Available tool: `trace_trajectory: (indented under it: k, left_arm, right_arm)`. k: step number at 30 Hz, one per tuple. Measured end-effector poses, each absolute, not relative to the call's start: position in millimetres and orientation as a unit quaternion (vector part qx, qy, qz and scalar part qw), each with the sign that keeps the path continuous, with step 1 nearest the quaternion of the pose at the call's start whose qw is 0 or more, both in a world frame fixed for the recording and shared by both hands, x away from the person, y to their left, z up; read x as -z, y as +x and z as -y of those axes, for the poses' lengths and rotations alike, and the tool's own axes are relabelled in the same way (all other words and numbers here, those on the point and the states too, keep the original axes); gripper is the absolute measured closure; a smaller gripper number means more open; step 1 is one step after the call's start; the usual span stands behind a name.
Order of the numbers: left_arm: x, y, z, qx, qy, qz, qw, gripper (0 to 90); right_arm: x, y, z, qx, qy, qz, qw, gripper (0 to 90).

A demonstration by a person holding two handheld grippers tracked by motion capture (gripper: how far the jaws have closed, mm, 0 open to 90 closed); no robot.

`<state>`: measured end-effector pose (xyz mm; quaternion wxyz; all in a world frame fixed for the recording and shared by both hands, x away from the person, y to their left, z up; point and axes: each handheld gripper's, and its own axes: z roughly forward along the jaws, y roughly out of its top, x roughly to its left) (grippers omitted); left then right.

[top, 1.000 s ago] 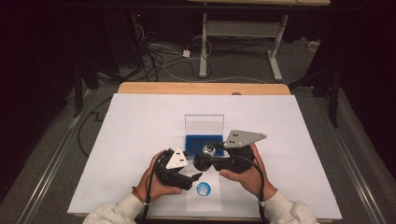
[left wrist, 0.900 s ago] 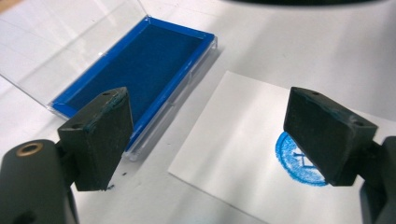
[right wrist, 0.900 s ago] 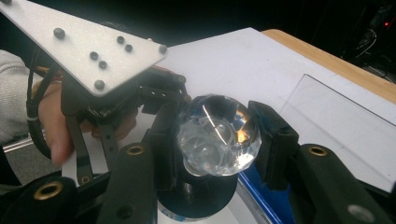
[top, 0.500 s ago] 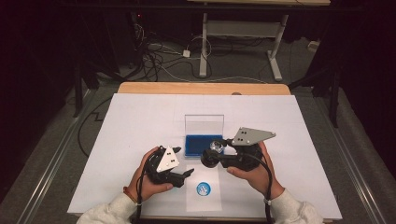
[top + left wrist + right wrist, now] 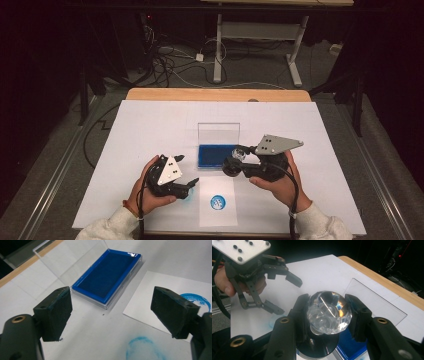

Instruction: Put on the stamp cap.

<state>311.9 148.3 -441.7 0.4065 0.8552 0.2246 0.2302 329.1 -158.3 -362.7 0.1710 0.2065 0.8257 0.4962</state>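
White desk (image 5: 150,125), dark room | one open blue ink pad (image 5: 216,155) mid-desk | one stamped sheet (image 5: 217,202) near front edge | right gripper (image 5: 236,161) fingers clenched on one crystal-topped stamp (image 5: 329,312) beside the pad | left gripper (image 5: 182,172) fingers released, empty, just widened.

White table cover (image 5: 150,130) lying over a wooden tabletop (image 5: 215,94); grey desk frame (image 5: 255,35) standing behind; cables (image 5: 170,60) trailing across the dark floor (image 5: 60,150).
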Motion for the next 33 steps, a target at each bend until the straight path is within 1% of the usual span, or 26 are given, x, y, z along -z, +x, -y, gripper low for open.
trace_trajectory:
  k: [5,9,15,25,33]
  left_arm:
    - [442,310,-157,-0.237,0.855,-0.229,0.4,17.1]
    - [443,308,-164,-0.252,0.857,-0.228,0.387,17.1]
    - [444,302,-181,-0.257,0.85,-0.245,0.389,17.1]
    - [453,292,-204,-0.26,0.844,-0.271,0.384,17.1]
    - [458,288,-220,-0.245,0.839,-0.293,0.387,17.1]
  right_arm:
    - [361,329,162,-0.494,0.211,-0.824,0.179,57.5]
    - [361,330,165,-0.492,0.213,-0.824,0.184,57.5]
    - [359,332,170,-0.491,0.223,-0.821,0.188,57.5]
    - [356,335,179,-0.49,0.237,-0.814,0.204,57.5]
    - [354,340,184,-0.48,0.249,-0.813,0.217,57.4]
